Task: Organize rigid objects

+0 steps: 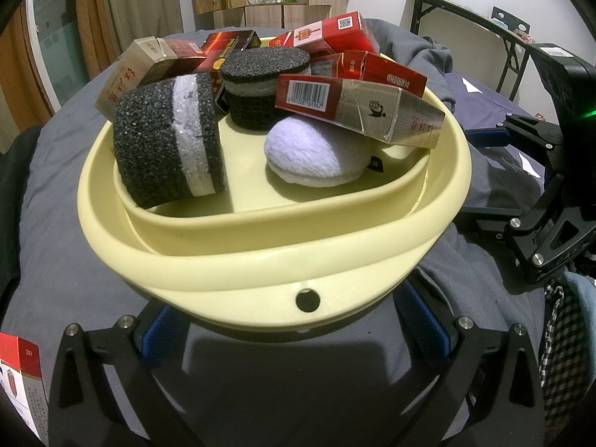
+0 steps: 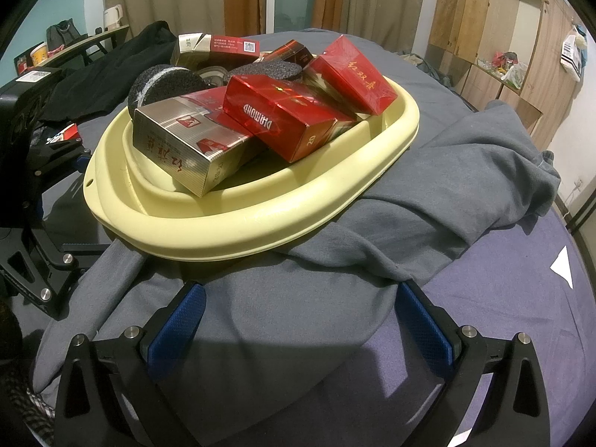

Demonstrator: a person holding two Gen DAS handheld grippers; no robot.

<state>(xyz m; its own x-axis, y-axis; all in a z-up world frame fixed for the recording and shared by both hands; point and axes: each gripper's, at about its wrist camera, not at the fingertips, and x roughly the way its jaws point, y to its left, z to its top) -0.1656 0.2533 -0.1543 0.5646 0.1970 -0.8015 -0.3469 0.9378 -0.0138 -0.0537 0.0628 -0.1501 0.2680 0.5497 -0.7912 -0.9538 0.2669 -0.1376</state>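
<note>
A pale yellow basin (image 1: 260,260) (image 2: 260,219) sits on the bed, piled with several cigarette boxes, among them a silver-and-red box (image 1: 357,108) (image 2: 186,141) and a red Diamond box (image 2: 275,119). Two black sponges with a white band (image 1: 167,141) (image 1: 260,82) and a white puff (image 1: 313,152) lie inside too. My left gripper (image 1: 294,327) is open, its blue pads either side of the basin's near rim tab with the hole. My right gripper (image 2: 301,320) is open over the grey garment, short of the basin, holding nothing.
A crumpled grey garment (image 2: 447,186) lies under and beside the basin on the purple sheet (image 2: 484,335). One more cigarette box (image 1: 18,380) lies outside the basin at my left. A black cloth (image 2: 111,67), a folding table (image 1: 465,11) and wooden cupboards stand beyond.
</note>
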